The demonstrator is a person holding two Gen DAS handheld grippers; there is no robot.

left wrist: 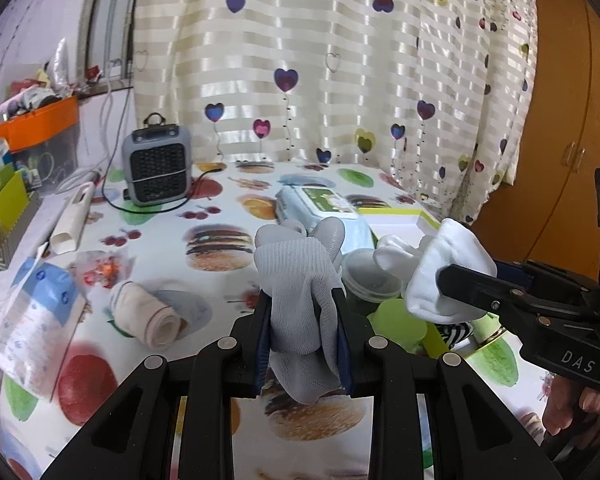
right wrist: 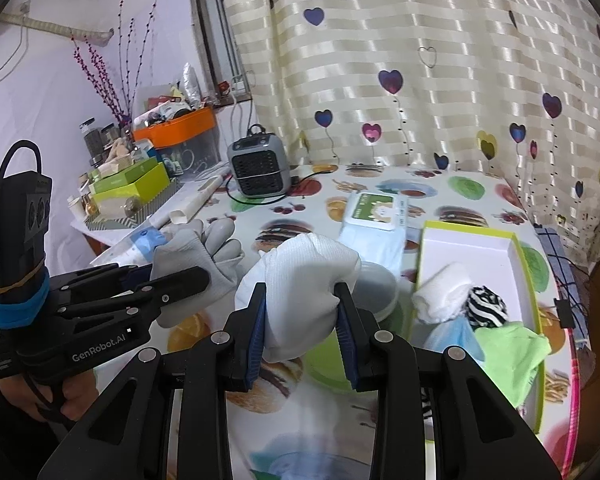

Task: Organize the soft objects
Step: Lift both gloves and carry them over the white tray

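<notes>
My left gripper [left wrist: 303, 312] is shut on a grey work glove [left wrist: 296, 276] and holds it above the table; both show in the right wrist view, the gripper [right wrist: 180, 280] and the glove [right wrist: 204, 248]. My right gripper [right wrist: 302, 312] is shut on a white sock [right wrist: 304, 276], held above the table left of the green-edged box [right wrist: 520, 256]; the sock [left wrist: 452, 264] also shows in the left wrist view. The box holds a rolled white cloth [right wrist: 440, 296], a striped sock [right wrist: 486, 306], a blue piece [right wrist: 456, 338] and a green cloth [right wrist: 512, 356].
A rolled beige sock [left wrist: 148, 314] and a blue-white pouch [left wrist: 32, 320] lie at the left. A wet-wipes pack [right wrist: 374, 216], a grey heater [right wrist: 260, 164], a round lidded tub [right wrist: 376, 284] and a white tube [left wrist: 74, 216] stand on the food-print tablecloth [left wrist: 216, 208]. Cluttered bins [right wrist: 172, 128] line the left.
</notes>
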